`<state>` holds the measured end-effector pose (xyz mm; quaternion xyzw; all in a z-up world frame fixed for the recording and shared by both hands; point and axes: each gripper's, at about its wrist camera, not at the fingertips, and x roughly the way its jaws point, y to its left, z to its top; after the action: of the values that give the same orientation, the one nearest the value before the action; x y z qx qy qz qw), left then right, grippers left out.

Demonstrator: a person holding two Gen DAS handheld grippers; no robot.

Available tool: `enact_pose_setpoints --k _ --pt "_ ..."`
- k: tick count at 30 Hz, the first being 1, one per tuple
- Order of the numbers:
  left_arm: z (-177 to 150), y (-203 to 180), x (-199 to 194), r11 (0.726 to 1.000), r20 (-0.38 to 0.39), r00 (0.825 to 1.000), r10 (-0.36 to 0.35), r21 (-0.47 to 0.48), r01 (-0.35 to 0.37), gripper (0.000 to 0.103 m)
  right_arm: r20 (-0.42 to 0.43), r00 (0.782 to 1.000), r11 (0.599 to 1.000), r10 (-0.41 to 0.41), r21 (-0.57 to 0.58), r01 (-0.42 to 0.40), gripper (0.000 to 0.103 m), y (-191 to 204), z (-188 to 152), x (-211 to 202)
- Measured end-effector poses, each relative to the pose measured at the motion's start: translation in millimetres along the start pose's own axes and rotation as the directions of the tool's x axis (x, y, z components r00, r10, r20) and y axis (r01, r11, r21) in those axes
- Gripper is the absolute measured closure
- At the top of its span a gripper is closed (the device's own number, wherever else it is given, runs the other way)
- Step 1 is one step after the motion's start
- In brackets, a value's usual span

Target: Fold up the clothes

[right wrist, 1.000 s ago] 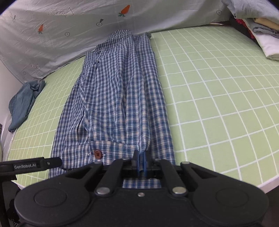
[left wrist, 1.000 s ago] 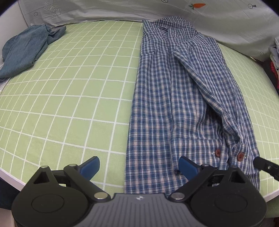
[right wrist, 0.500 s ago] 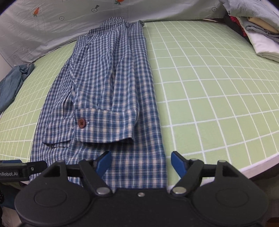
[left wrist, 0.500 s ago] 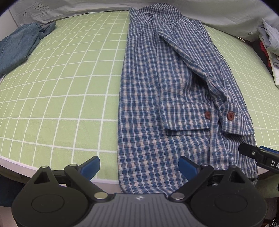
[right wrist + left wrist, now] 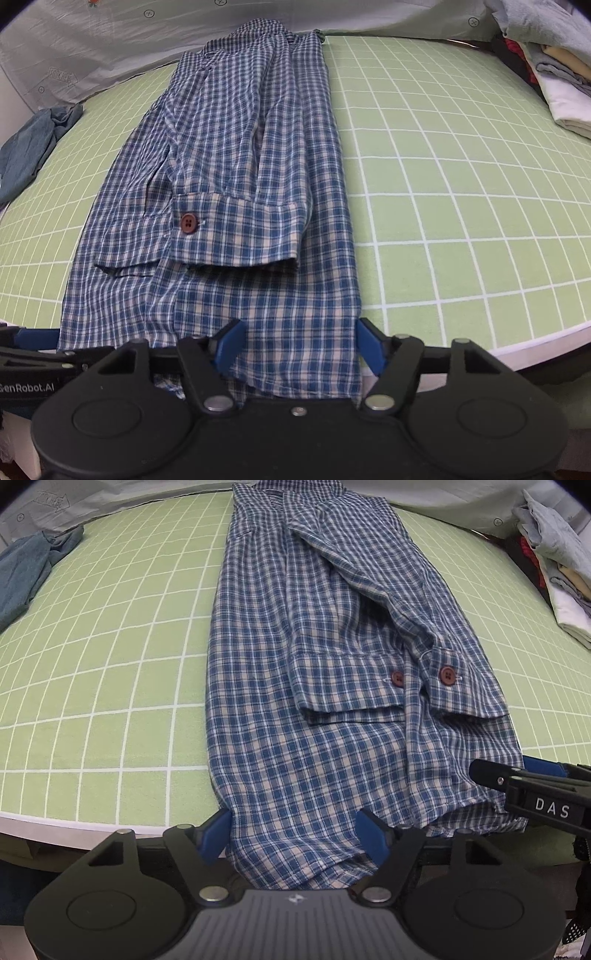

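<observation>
Left wrist view: my left hand-held gripper (image 5: 295,830) straddles the plaid shirt (image 5: 332,646)'s hem at lower centre, jaws closing, not yet pinching. My right hand-held gripper (image 5: 299,343) does likewise, ready to lift the hem over the desk (image 5: 461,184).

The left gripper (image 5: 295,836) points steeply down, its blue fingers (image 5: 216,832) set apart and closing, with the hem of the checked shirt (image 5: 314,686) between them. The right gripper (image 5: 299,349) sits just beside it, tilted down likewise, its jaws also closing around the hem's other corner. Neither pair of pads is clearly pressing the cloth yet.
</observation>
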<state>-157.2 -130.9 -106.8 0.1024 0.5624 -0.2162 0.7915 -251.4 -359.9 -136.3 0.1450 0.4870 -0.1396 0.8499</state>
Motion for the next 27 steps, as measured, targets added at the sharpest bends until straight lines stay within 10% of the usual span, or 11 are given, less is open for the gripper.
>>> enact_pose_setpoints --k 5,9,18,27 --pt "4.1 4.9 -2.0 1.000 0.009 1.000 -0.001 -0.013 0.002 0.059 0.001 1.000 1.000 0.012 -0.019 -0.012 0.076 3.1 3.5 0.2" --pt "8.6 14.1 -5.4 0.998 0.018 0.999 -0.033 -0.056 0.034 0.101 -0.005 0.999 0.999 0.053 0.006 -0.053 0.099 -0.6 8.2 1.7" --pt "63.9 25.5 -47.9 0.970 0.198 0.967 -0.159 -0.150 0.190 0.103 0.152 0.974 0.984 0.166 0.044 -0.175 0.101 -11.7 55.5 -34.7" --pt "138.9 43.6 -69.8 0.953 0.359 0.925 -0.126 -0.215 0.213 0.103 0.285 0.937 0.971 0.201 0.073 -0.230 0.101 -16.6 129.2 -39.8"
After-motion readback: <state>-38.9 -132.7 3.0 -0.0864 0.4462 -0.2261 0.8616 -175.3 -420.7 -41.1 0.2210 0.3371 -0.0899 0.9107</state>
